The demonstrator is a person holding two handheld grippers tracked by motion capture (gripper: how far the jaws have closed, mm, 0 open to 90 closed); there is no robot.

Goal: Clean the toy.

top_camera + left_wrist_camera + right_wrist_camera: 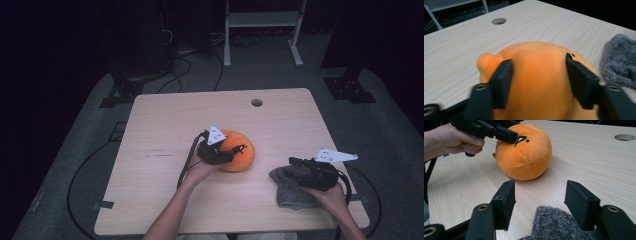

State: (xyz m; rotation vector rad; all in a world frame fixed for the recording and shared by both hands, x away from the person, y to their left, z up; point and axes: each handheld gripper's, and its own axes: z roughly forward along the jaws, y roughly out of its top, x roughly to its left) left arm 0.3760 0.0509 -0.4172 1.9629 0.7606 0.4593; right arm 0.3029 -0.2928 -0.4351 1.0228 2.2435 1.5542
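Note:
An orange plush ball (245, 159) with a small black face mark sits near the middle of the wooden table (165, 120). My left gripper (235, 151) reaches onto it from the left. In the left gripper view its jaws (539, 67) stand apart astride the top of the plush (536, 56), which bulges out past both of them. A grey fuzzy cloth (292, 192) lies at the front right. My right gripper (295, 164) hovers over it, and in the right gripper view its jaws (540, 195) are wide apart with the cloth (554, 222) below them, untouched.
A round cable hole (256, 102) is in the table's far side. Behind the table stands a white frame (262, 20), with cables on the dark floor (185, 65). The cloth lies close to the table's front right edge.

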